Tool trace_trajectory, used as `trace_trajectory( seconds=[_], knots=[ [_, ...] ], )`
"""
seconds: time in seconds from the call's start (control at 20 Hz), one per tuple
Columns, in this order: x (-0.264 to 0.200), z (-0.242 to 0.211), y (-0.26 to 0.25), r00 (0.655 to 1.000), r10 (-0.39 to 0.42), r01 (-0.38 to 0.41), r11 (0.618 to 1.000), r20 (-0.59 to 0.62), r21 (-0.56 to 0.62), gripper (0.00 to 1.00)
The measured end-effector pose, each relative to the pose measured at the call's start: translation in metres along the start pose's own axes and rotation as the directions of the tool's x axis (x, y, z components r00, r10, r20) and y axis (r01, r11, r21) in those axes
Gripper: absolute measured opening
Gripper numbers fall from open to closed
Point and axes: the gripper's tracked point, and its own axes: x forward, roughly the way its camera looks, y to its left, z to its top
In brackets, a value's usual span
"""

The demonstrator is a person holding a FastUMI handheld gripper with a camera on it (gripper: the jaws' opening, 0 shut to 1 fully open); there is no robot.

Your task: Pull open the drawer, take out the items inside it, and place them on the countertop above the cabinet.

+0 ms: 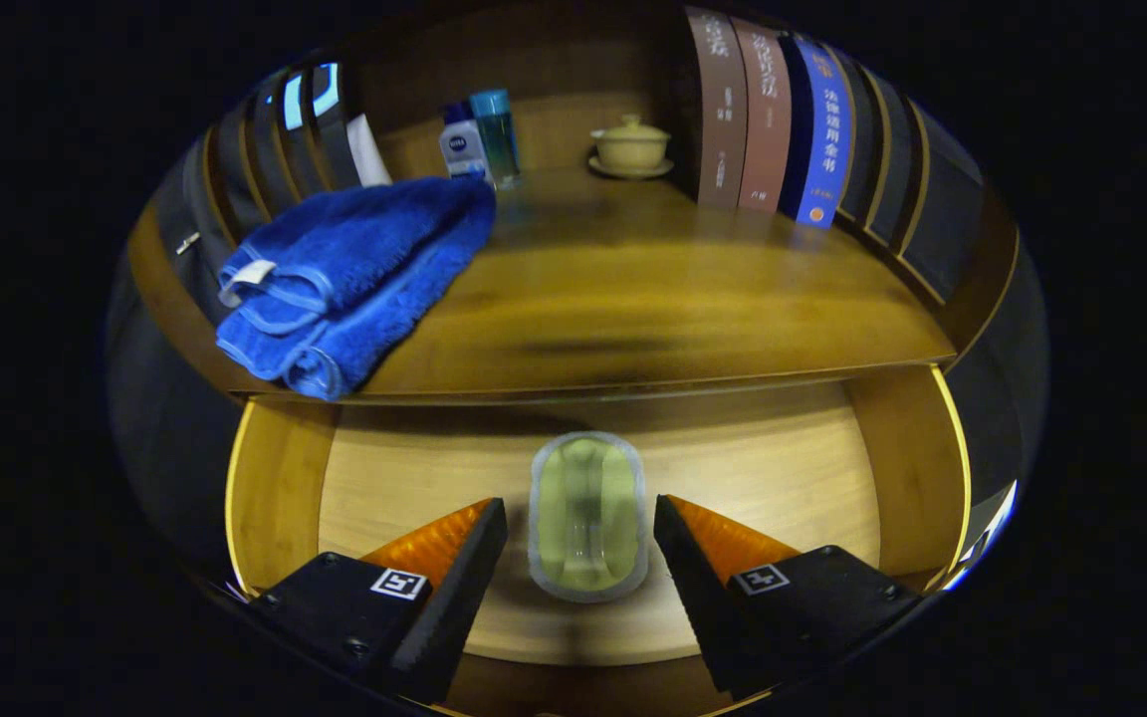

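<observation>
Gripper (581, 543) fingers spread wide, clear box (587, 518) between them, untouched, on drawer (793, 468) floor

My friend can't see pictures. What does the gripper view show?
The open gripper hangs over a pulled-out wooden drawer, its fingers either side of a small clear container. On the countertop above lie a folded blue towel, bottles, a lidded cup and books.

Pale oval container (587, 516) in open drawer (793, 468)
</observation>
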Motion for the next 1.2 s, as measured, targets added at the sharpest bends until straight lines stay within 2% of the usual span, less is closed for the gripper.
trace_trajectory(
  seconds=[0.2,0.4,0.5,0.55,0.9,1.2],
  knots=[
    [0.012,-0.011,0.001,0.997,-0.014,0.012,0.999,-0.073,-0.032,0.75],
    [0.018,-0.019,-0.002,0.991,-0.026,0.020,0.999,-0.131,-0.043,0.27],
    [0.031,-0.015,-0.003,0.990,-0.024,0.017,0.999,-0.142,-0.045,0.30],
    [0.018,-0.020,-0.003,0.989,-0.021,0.014,0.999,-0.149,-0.049,0.17],
    [0.002,-0.018,-0.004,0.997,-0.015,0.012,0.999,-0.076,-0.040,0.17],
    [-0.055,-0.030,-0.004,0.999,0.033,-0.033,0.999,0.023,0.009,0.17]
  ],
)
